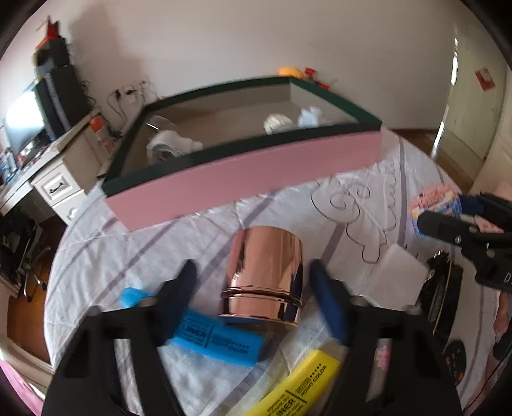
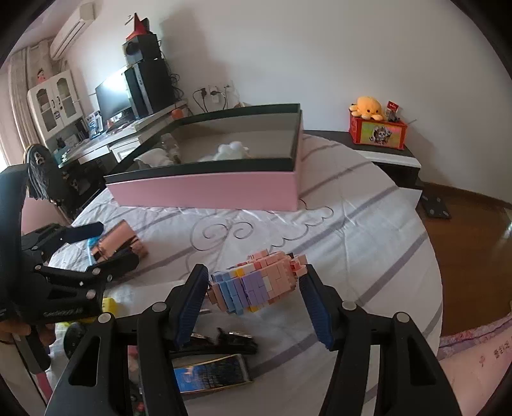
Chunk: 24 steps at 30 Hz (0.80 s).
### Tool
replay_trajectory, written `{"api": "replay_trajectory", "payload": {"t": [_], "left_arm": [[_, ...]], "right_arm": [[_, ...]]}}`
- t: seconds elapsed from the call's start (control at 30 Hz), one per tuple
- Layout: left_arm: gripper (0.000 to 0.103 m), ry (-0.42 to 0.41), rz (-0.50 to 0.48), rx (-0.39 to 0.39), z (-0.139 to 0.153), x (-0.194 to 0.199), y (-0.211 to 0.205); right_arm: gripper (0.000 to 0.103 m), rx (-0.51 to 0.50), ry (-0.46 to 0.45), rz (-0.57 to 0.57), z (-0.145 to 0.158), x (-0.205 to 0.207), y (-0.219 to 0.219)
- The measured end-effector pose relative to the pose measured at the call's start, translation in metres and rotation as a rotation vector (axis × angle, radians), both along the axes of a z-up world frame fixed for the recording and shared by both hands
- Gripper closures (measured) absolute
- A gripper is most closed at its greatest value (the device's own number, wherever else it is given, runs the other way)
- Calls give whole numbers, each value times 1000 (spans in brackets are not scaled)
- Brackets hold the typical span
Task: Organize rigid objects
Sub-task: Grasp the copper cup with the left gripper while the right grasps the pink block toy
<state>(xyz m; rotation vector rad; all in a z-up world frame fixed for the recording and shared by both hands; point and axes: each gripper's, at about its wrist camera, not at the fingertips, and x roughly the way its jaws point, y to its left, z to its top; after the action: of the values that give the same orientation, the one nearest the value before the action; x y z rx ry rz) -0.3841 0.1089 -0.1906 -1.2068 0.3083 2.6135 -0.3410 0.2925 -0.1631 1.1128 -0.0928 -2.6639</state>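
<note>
Left gripper (image 1: pixel 252 281) sits half-open around the shiny rose-gold metal cup (image 1: pixel 265 272), pads apart from it; right gripper (image 2: pixel 252 300) pinches the pastel brick-built figure (image 2: pixel 256 284). 2 highlighters, blue (image 1: pixel 217 342) and yellow (image 1: pixel 294 387), crowd in close, with the pink cardboard box (image 1: pixel 243 179) behind on the white quilted bedspread (image 1: pixel 352 204).

I see a plain white wall (image 2: pixel 288 48) behind a round bed under a white quilted cover with grey stripes (image 2: pixel 352 198). A white wall-mounted air conditioner (image 2: pixel 72 30) hangs top left, above a white glass-door cabinet (image 2: pixel 54 102). Glossy brown wooden floor (image 2: pixel 473 243) shines at right in daylight.
</note>
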Motion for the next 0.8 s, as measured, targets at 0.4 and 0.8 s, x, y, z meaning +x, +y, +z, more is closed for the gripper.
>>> {"api": "replay_trajectory", "payload": {"t": [0.4,0.8], "left_arm": [[56,12,0,-2,5,0,-2],[56,128,16,39,58,9,-22]], "right_arm": [[43,-19,10,8,-1,1,6],[43,14,105,46,48,7,-12]]}}
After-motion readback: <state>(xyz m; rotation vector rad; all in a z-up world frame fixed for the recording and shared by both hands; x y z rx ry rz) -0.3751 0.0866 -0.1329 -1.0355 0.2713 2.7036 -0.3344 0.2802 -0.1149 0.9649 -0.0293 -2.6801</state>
